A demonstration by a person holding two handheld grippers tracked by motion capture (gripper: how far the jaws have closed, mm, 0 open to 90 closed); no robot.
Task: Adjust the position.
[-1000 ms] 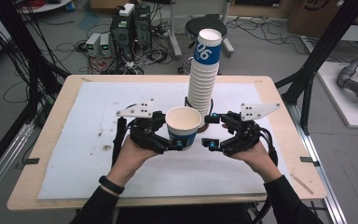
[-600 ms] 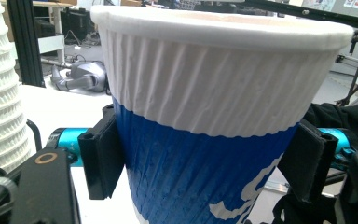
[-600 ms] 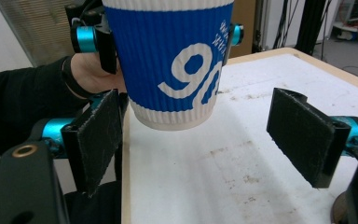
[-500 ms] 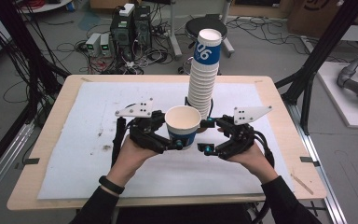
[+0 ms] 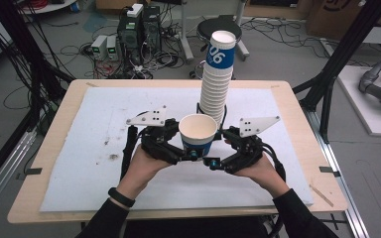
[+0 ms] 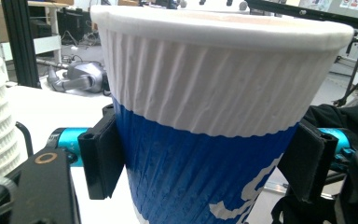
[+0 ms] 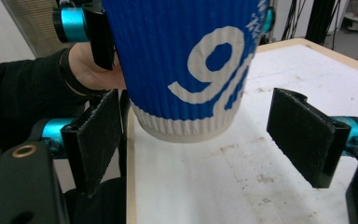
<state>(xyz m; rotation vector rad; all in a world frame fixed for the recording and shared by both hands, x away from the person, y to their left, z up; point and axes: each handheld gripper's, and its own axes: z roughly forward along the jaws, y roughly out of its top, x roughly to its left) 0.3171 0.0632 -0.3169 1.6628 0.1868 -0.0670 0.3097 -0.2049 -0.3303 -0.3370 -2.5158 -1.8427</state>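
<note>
**Cup held clear of the stack, mid-handover**

At centre frame, your left gripper (image 5: 191,151) was clamped on the paper cup (image 5: 197,135), holding it off the white mat (image 5: 79,148) just in front of the cup stack (image 5: 215,84). Your right gripper (image 5: 217,161) stood apart around the cup's base, not touching. The step looked like a handover or a set-down; next called for closing the right squarely or lowering the cup to the mat.

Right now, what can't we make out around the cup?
- Cup base: cut off by the bottom edge in the left gripper view.
- Cup rim: cut off by the top edge in the right gripper view.
- Stack of cups foot: hidden behind the held cup in the high view.
- Right claw contact: pads look apart from the cup.
</note>
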